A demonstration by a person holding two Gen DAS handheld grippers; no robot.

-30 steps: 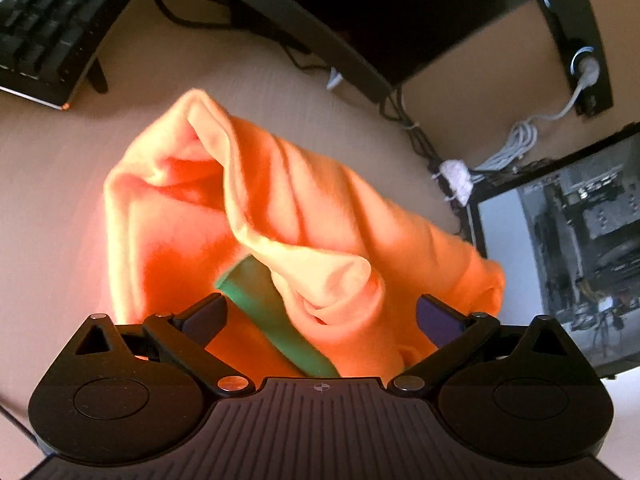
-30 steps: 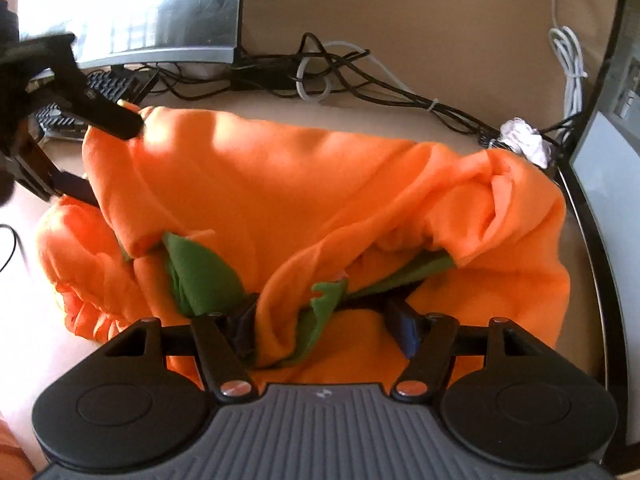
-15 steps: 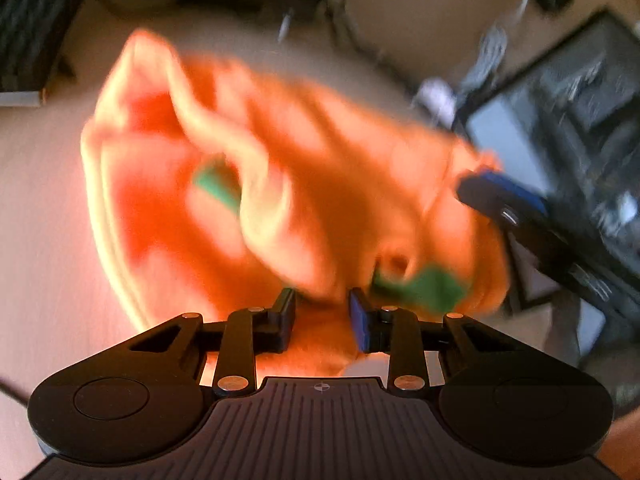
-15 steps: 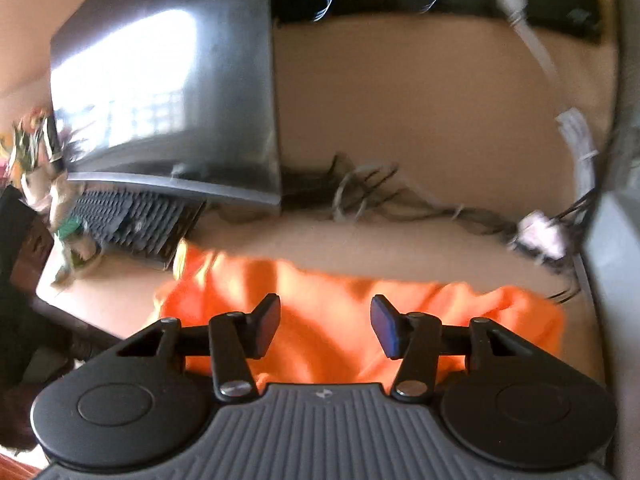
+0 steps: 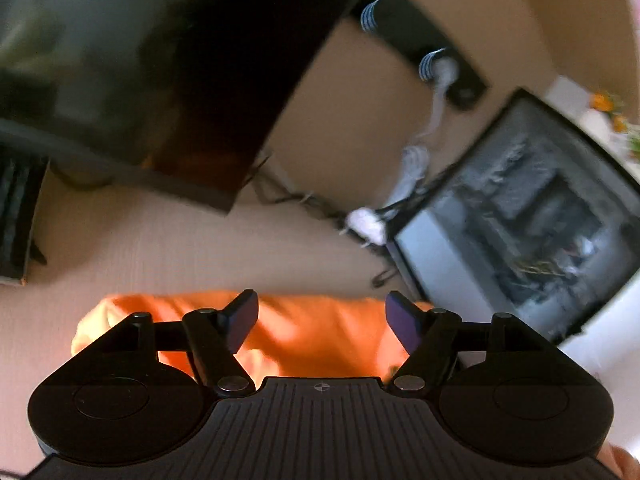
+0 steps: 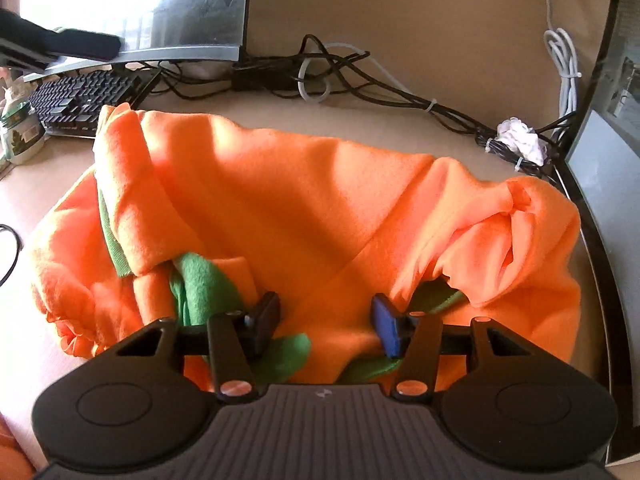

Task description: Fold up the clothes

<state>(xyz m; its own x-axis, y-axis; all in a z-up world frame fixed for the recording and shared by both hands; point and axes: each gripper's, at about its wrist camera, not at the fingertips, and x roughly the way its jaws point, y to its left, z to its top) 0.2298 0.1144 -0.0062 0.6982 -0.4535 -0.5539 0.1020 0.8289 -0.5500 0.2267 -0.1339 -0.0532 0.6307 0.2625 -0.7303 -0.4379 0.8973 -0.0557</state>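
Observation:
An orange fleece garment (image 6: 304,200) with green trim (image 6: 200,280) lies crumpled on the beige desk. My right gripper (image 6: 325,316) hangs low over its near side. Its jaws stand half apart, with flat orange cloth lying between the pads but not pinched. In the left wrist view my left gripper (image 5: 322,308) is raised above the garment (image 5: 312,332). Its jaws are opening and nothing is between them. A blurred dark shape at the top left of the right wrist view looks like the left gripper (image 6: 60,46).
A monitor (image 6: 132,4) and a black keyboard (image 6: 80,100) stand behind the garment on the left, with a small jar (image 6: 20,136) beside them. Tangled cables (image 6: 320,72) run along the back wall. A computer case (image 5: 520,216) stands at the right edge.
My left gripper shut over the cloth, then lifted clear and opened, rolling as it rose. My right gripper narrowed, rose off the garment, and is now back down over it.

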